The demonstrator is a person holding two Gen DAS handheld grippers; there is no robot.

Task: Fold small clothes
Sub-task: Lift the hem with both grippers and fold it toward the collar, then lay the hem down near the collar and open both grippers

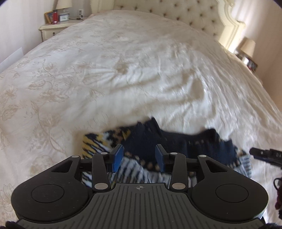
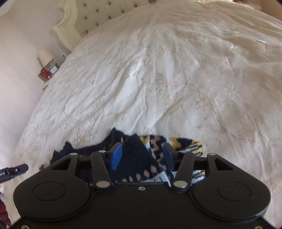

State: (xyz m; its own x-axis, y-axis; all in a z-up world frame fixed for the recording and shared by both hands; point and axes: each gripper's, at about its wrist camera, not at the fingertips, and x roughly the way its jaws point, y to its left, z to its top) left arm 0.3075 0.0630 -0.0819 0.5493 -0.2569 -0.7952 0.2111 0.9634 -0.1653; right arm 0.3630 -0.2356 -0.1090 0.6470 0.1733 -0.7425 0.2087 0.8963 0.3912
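A small knitted garment (image 1: 176, 146), navy with white, yellow and tan patterns, lies crumpled on the white bed cover. My left gripper (image 1: 139, 157) is open, its blue pads just above the garment's near part, holding nothing. In the right wrist view the same garment (image 2: 141, 156) lies under my right gripper (image 2: 141, 155), which is open with cloth between its blue pads but not pinched. The right gripper's tip shows in the left wrist view (image 1: 264, 155); the left gripper's tip shows at the left edge of the right wrist view (image 2: 14, 171).
The bed cover (image 1: 123, 79) is cream with a floral pattern and a few creases. A tufted headboard (image 1: 185, 14) stands at the far end. A nightstand (image 1: 54, 28) with a lamp and clock stands to one side, another lamp (image 1: 246, 47) to the other. Dark red cloth (image 2: 3, 209) lies at the near edge.
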